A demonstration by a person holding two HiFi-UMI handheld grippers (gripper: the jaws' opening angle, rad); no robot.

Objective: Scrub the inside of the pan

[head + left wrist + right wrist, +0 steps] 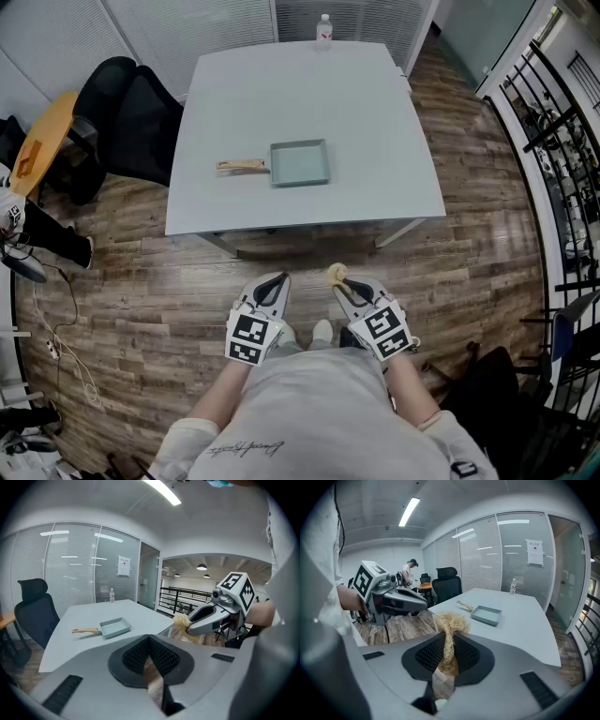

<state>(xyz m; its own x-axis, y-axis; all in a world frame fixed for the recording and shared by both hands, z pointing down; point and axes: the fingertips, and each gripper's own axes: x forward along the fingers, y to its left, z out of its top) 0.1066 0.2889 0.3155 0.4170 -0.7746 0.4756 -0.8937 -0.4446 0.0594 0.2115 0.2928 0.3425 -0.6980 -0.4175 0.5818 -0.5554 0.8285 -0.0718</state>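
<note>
The scrubber [449,620] is pinched by the right tongs [449,639]; the left tongs [149,641] are pressed together. The far pan [300,162] must be approached.

Office meeting room. Big grey table [375,141] in middle, black office chairs [131,112] by its left edge. Glass walls [70,569] with white blinds, paper sign [123,566] on glass. Long strip lights [408,511] on ceiling. Wood floor [141,281]. Black railing [553,141] at right.
</note>
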